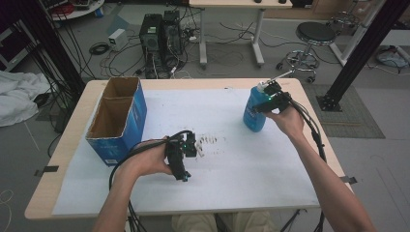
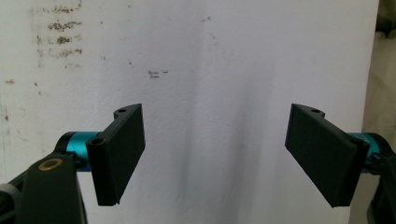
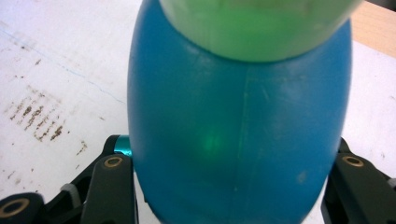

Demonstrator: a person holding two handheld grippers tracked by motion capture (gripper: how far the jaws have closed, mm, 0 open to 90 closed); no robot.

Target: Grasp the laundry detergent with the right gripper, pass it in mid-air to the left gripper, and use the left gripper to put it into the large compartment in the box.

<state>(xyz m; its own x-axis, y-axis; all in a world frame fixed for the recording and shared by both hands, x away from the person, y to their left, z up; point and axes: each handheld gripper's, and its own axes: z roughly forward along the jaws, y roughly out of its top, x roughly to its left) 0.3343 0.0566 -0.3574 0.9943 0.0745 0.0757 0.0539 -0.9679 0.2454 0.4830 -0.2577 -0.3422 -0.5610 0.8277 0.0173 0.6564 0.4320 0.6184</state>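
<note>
A blue bottle (image 1: 252, 117) with a pale green cap (image 3: 257, 23) stands upright at the table's far right. My right gripper (image 1: 266, 103) is around its upper body from the right. In the right gripper view the bottle (image 3: 233, 121) sits between the two black arms and hides the jaw tips, so the jaws appear closed on it. Near the middle of the table, my left gripper (image 1: 183, 174) points down at the white sheet. Its jaws (image 2: 224, 154) stand wide apart with nothing but bare paper between them.
A white sheet (image 1: 241, 169) covers most of the wooden table (image 1: 72, 125), with brown smudges (image 1: 209, 140) near its middle. An open blue cardboard box (image 1: 118, 118) stands at the left. Computer towers (image 1: 162, 36) and a stool (image 1: 314, 41) stand on the floor beyond.
</note>
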